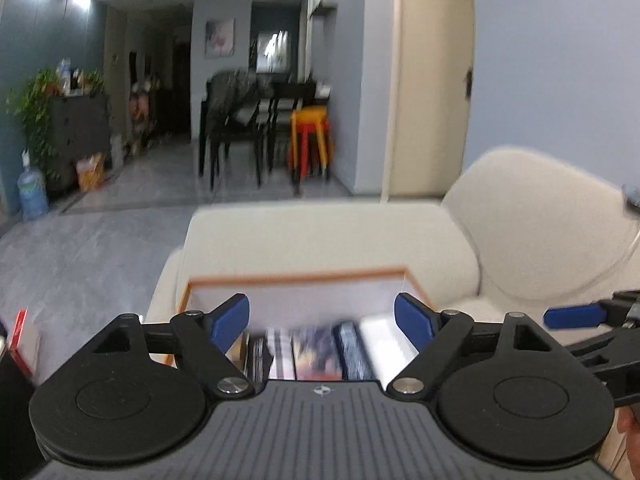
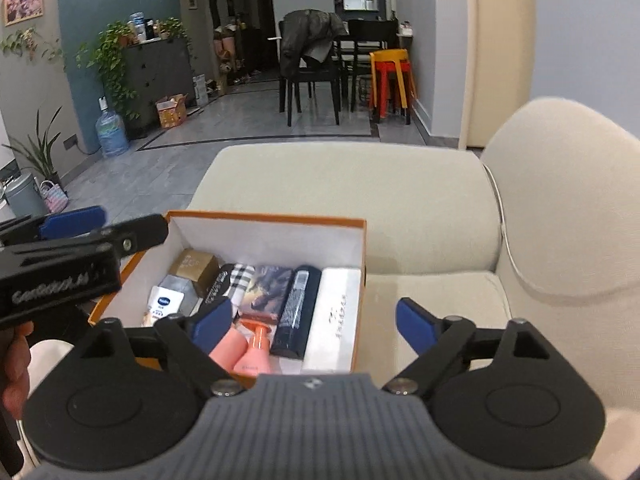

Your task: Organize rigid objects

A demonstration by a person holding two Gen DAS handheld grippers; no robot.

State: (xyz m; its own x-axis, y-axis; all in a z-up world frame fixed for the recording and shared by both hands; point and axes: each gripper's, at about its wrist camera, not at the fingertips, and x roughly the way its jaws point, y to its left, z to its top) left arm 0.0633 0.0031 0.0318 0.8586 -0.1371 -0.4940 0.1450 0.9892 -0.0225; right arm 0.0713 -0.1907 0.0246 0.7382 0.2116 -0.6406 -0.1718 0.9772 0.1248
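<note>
Cream fabric sofa (image 2: 420, 216), soft woven cover, rounded back cushion on the right; seat bare beside the box. Behind it grey tiled floor, black dining chairs (image 2: 310, 76) with a jacket draped over one, stacked yellow and red plastic stools (image 2: 390, 76), dark cabinet (image 2: 156, 68) with trailing plants, a blue water jug (image 2: 112, 130) on the floor.

Orange-rimmed cardboard box (image 2: 276, 220), white inside, rectangular, sits on the sofa seat at its left end. Packed inside side by side: flat white box (image 2: 334, 316) against the right wall, small black writing on it, too small to read; dark navy patterned box (image 2: 296, 308) next to it; a box with a dark printed picture (image 2: 266, 288); a plaid black-and-white item (image 2: 242, 276); gold carton (image 2: 196, 266) at the back left; silver-grey box (image 2: 178, 286); white Vaseline jar (image 2: 162, 304) with blue logo; two pink bottles (image 2: 248, 350) at the near edge, touching.

Left gripper (image 1: 322, 322) hovers over the box's near end, blue pads spread apart, nothing between them; its view is motion-blurred. Seen from the right camera its black body reads "GenRobot.AI", partly blocking the box's left rim.

Right gripper (image 2: 314, 322) above the box's near right corner, fingers wide apart, empty; left blue pad (image 2: 212, 324) overlaps the pink bottles.
</note>
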